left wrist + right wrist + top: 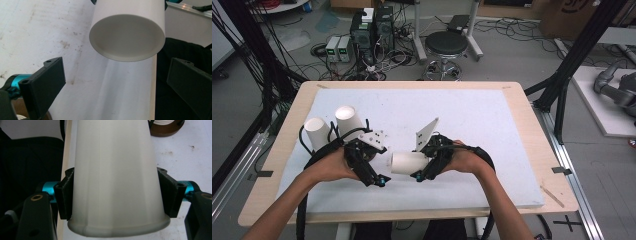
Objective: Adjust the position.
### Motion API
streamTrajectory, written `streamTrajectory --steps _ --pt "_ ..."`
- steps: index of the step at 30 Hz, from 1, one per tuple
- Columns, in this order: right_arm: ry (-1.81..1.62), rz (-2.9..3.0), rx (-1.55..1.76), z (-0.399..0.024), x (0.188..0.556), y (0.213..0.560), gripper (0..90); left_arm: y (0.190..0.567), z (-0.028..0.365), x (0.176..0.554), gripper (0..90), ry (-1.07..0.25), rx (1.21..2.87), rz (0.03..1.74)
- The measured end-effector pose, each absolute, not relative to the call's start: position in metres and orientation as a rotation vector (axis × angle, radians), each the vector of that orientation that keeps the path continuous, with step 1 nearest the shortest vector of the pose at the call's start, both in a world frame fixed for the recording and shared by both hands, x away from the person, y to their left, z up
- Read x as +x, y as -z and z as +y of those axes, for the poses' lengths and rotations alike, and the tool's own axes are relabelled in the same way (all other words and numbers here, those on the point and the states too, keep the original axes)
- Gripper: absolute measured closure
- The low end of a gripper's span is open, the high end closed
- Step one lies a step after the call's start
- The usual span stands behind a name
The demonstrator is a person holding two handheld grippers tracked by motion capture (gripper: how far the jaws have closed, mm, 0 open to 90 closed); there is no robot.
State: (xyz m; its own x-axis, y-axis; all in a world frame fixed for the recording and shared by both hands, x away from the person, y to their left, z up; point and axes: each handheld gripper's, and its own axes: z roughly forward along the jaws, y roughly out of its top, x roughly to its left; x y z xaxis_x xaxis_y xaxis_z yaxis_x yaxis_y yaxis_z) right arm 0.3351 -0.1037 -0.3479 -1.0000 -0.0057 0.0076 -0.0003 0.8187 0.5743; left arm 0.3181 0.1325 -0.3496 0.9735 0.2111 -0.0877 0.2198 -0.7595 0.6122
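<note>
High view: the right gripper [424,167] holds a white paper cup [408,163] level above the bench [522,165], its bottom pointing to nine o'clock at the left gripper [374,172]; two more cups [334,127] sit at ten o'clock.

Left gripper view: its fingers [46,86] stand wide with nothing between them, the cup's recessed bottom at twelve o'clock.

Right gripper view: fingers [65,195] clamp the cup just behind its rim.

The pick-up looks done (a judgement); handing over or stacking remains.
</note>
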Motion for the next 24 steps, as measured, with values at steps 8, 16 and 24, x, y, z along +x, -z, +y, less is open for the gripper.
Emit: streamTrajectory --steps 8,16,24 --pt "0.773 -3.049 0.041 -0.093 0.336 0.352 27.9 0.355 0.122 0.321 1.7 0.021 2.544 0.304" --pt "0.678 -3.069 0.065 -0.084 0.336 0.358 27.9 0.356 0.115 0.323 1.8 0.035 2.605 0.292" --pt "0.615 -3.087 0.090 -0.077 0.334 0.360 27.9 0.362 0.109 0.324 1.8 0.059 2.647 0.278"
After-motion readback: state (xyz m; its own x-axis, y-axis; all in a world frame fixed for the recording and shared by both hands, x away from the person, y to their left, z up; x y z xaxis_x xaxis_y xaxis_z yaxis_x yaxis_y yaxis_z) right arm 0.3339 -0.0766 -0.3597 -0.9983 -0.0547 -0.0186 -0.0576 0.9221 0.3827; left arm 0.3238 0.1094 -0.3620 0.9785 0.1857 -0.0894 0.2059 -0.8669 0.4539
